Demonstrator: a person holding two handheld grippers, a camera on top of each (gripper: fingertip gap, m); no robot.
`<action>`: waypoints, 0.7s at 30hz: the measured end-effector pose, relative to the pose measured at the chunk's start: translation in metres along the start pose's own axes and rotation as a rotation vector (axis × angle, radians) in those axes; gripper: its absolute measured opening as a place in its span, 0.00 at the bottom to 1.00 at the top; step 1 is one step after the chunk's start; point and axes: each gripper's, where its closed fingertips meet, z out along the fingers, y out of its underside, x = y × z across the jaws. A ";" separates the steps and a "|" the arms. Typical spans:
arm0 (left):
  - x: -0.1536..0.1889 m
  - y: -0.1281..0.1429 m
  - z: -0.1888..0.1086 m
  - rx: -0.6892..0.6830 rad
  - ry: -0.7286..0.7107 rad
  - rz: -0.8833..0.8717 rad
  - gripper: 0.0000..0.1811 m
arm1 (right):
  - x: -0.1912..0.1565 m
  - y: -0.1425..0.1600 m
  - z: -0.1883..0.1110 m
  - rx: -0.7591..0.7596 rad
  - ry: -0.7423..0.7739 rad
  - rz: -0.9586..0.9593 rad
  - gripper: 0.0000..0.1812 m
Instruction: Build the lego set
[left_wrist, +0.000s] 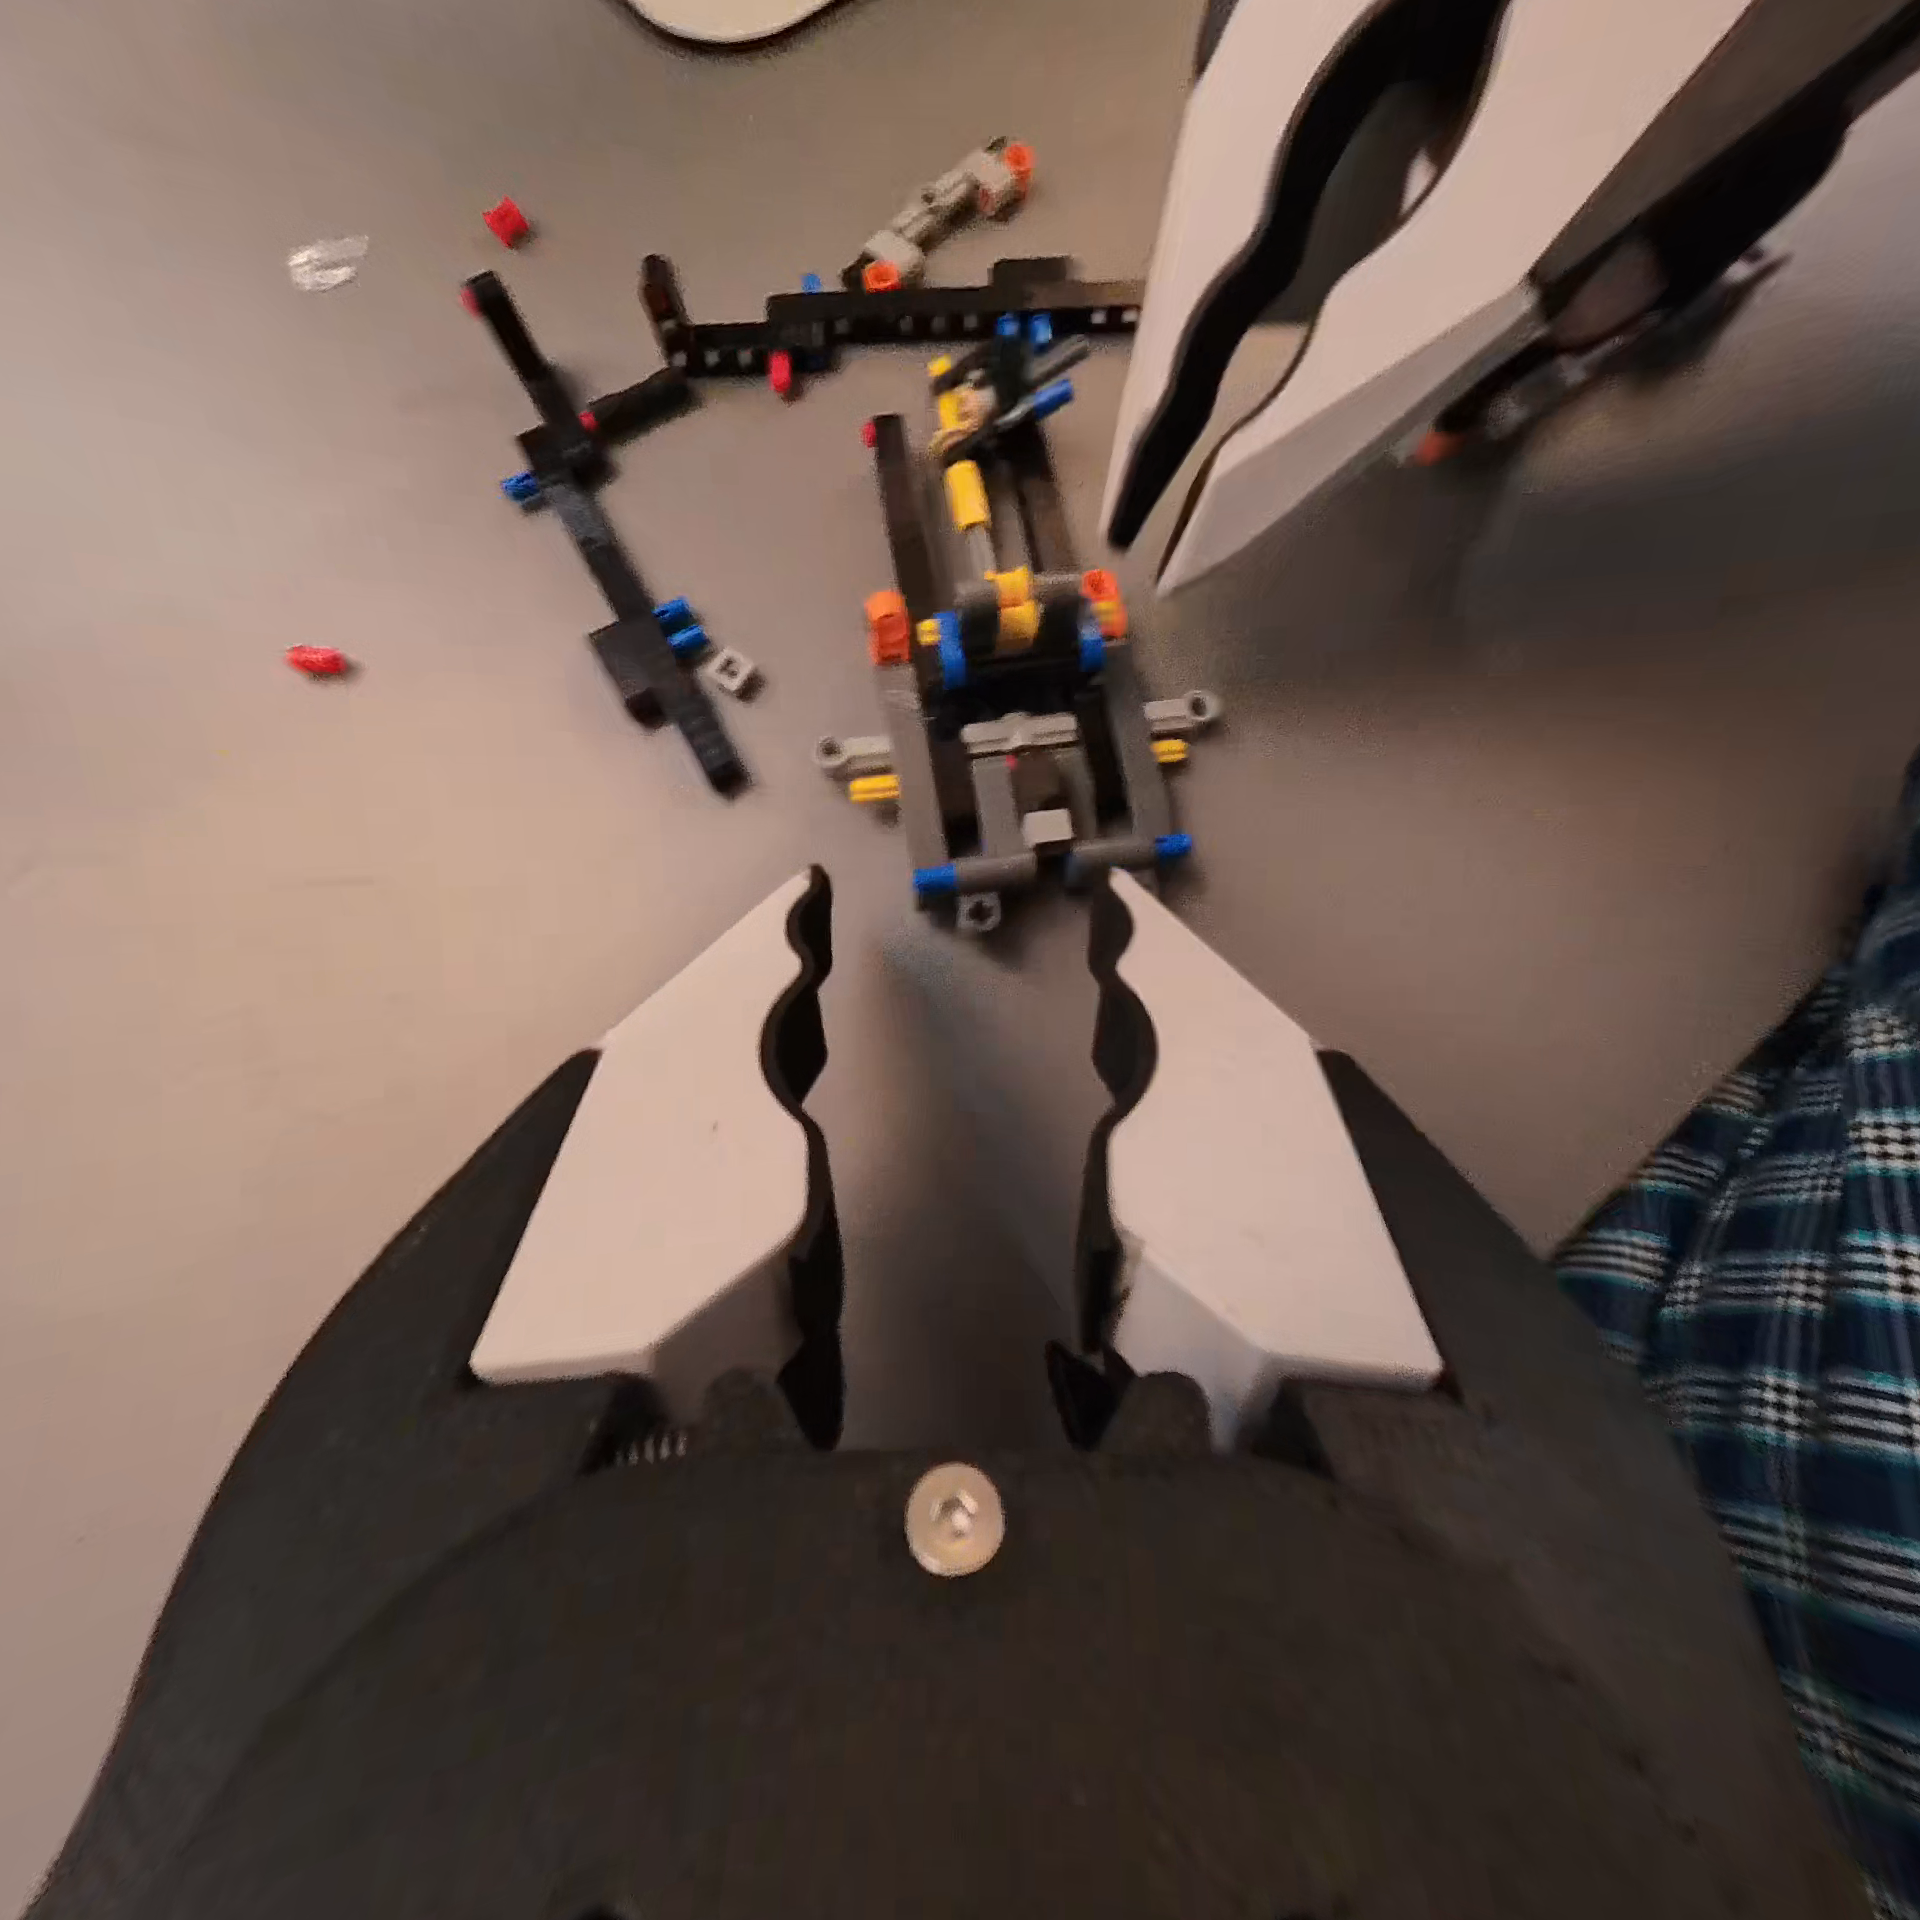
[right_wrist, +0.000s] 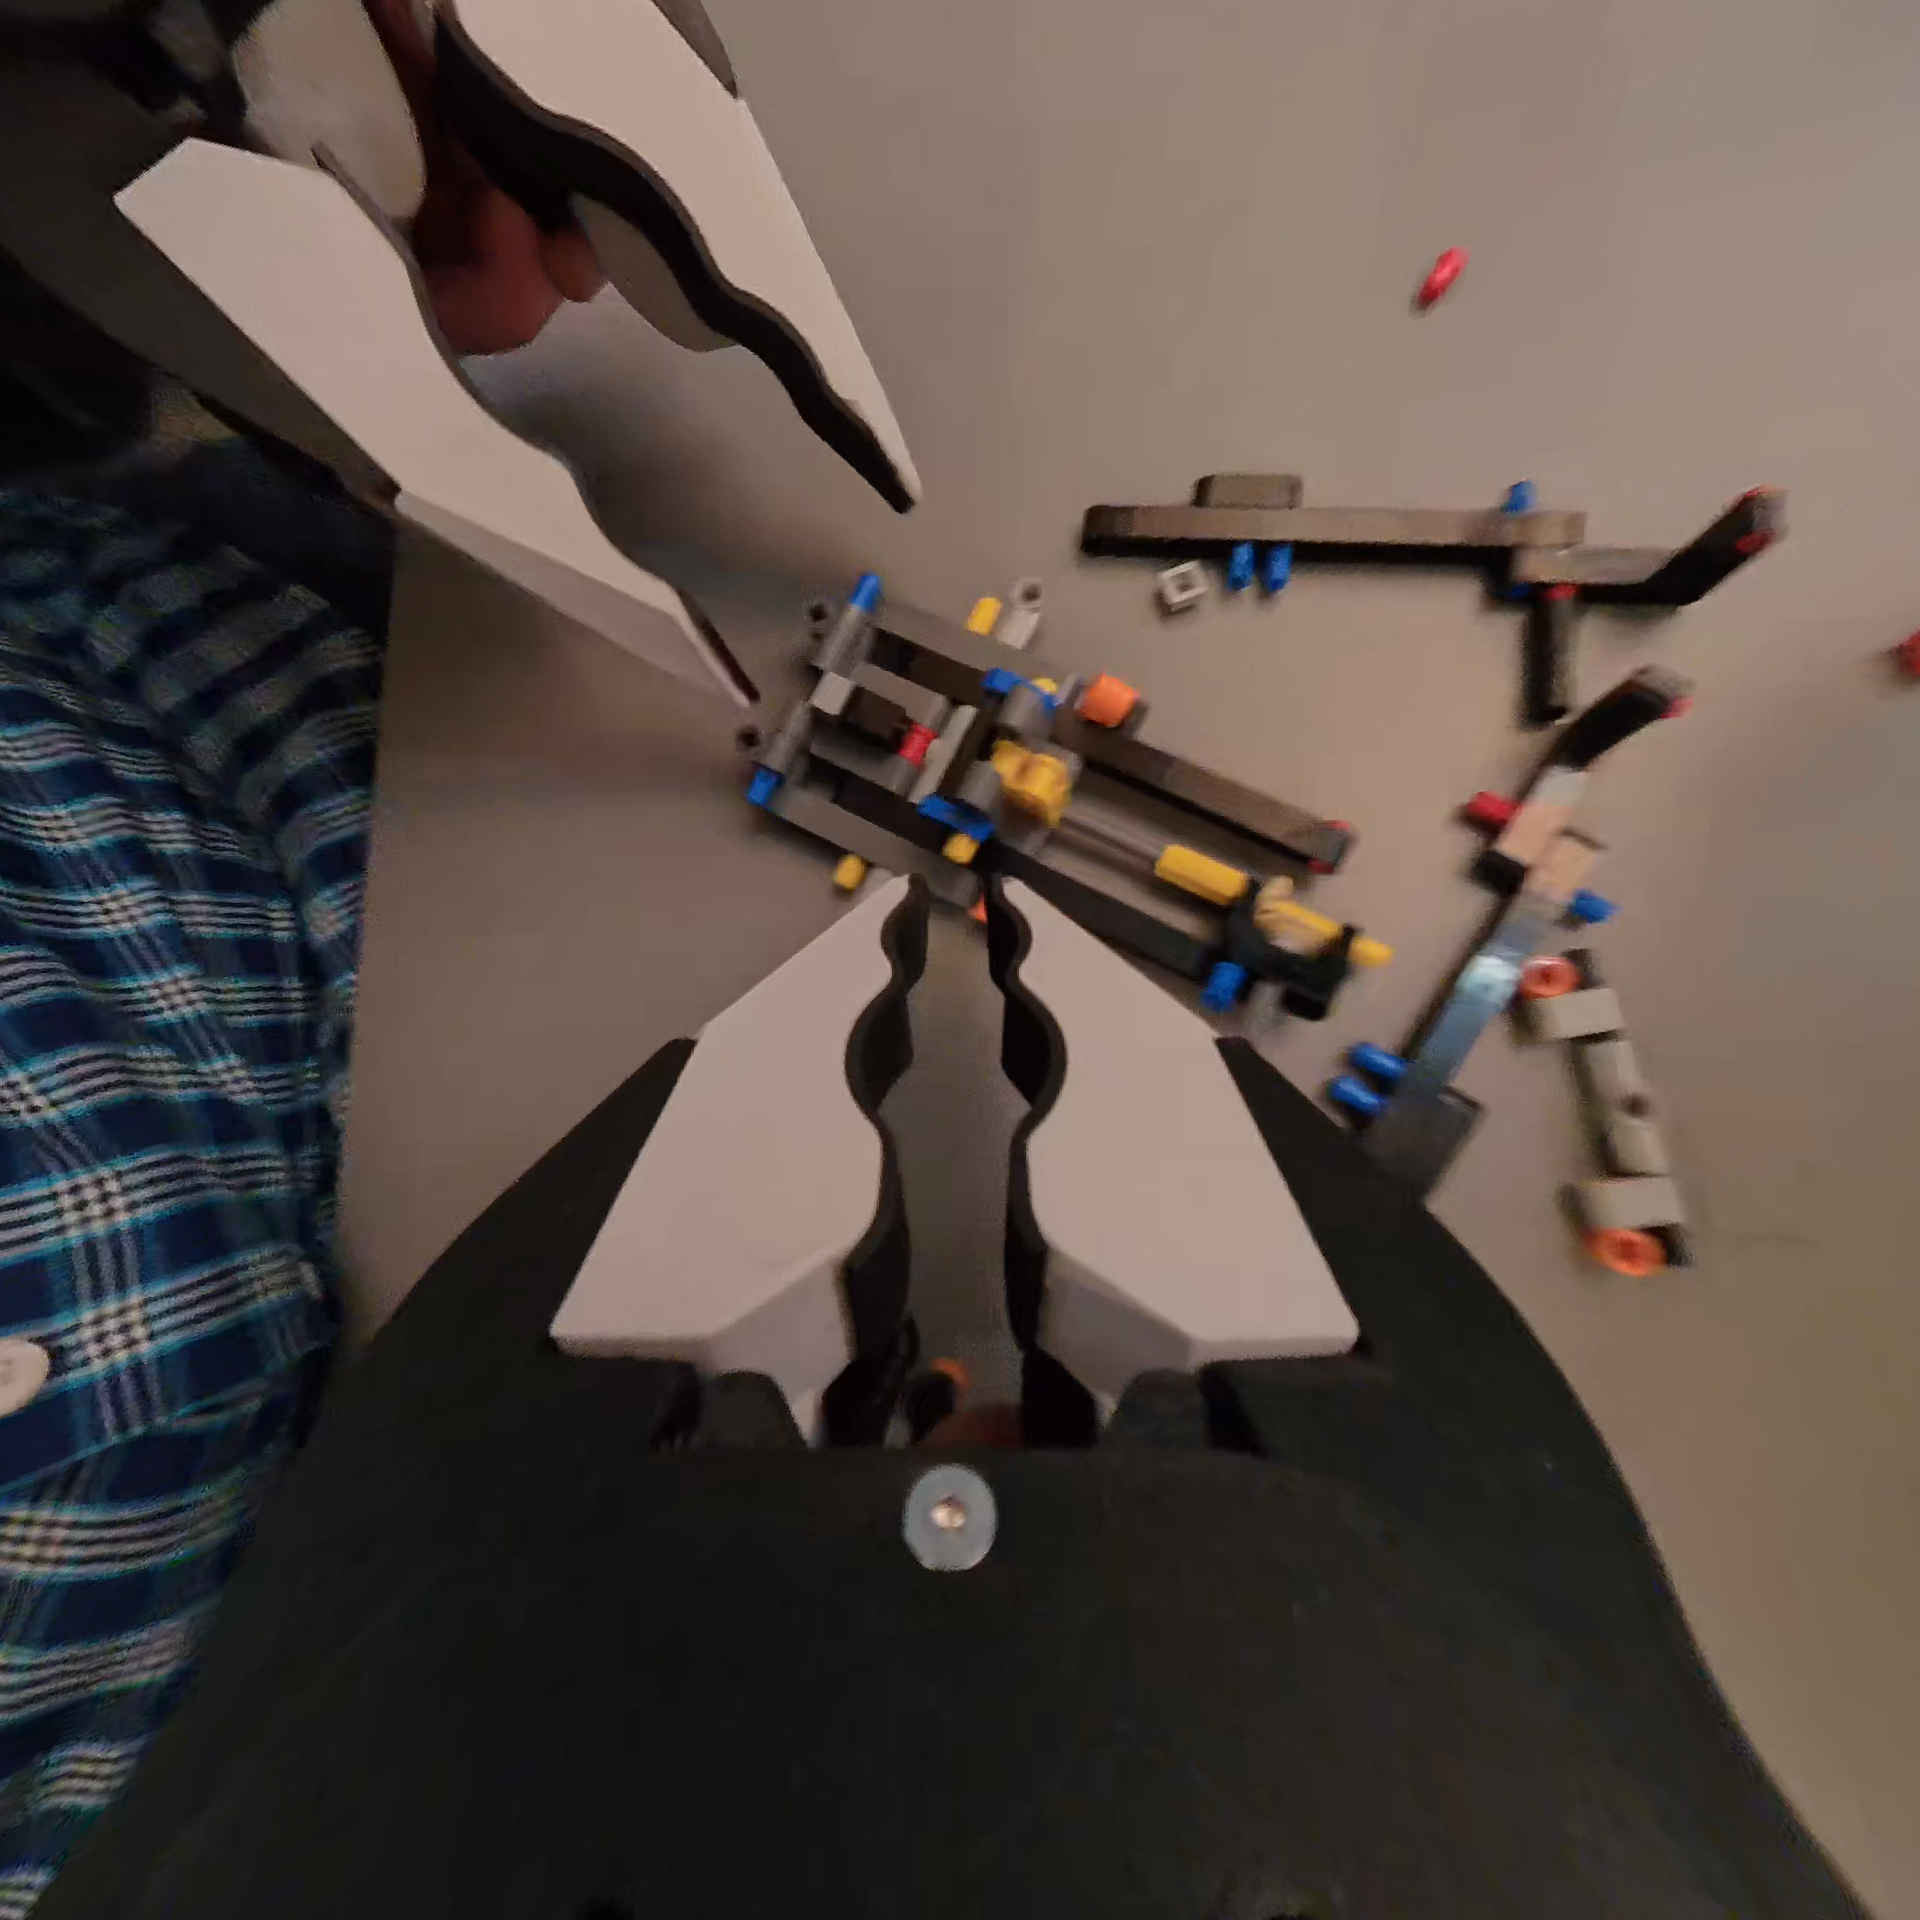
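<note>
Approaching the chassis (left_wrist: 1023, 717) on the counter (left_wrist: 312, 935), your left gripper (left_wrist: 961, 894) faces its near end along its length, jaws released and empty; right gripper (right_wrist: 951, 888) jaws narrowly parted at its side.

table (left_wrist: 260, 935): plain grey
chassis build (left_wrist: 1023, 717): black and grey frame, yellow, blue, orange bits
long beam assembly (left_wrist: 603, 530), left of chassis: black, blue and red pins
loose pieces (left_wrist: 317, 660), further left of chassis: red
shirt (left_wrist: 1787, 1299), right of chassis: navy, teal, white plaid
gripper fingers (left_wrist: 675, 1143): white, black wavy pads
</note>
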 end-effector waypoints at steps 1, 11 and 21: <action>-0.003 0.000 -0.001 0.003 -0.012 0.002 0.25 | 0.008 -0.002 -0.004 -0.002 0.033 -0.026 0.06; -0.023 0.004 0.007 0.008 -0.083 -0.080 0.17 | 0.045 -0.021 -0.001 -0.042 -0.002 -0.280 0.13; -0.028 -0.012 0.002 0.075 -0.074 -0.102 0.21 | 0.035 0.005 0.006 -0.115 -0.164 -0.197 0.10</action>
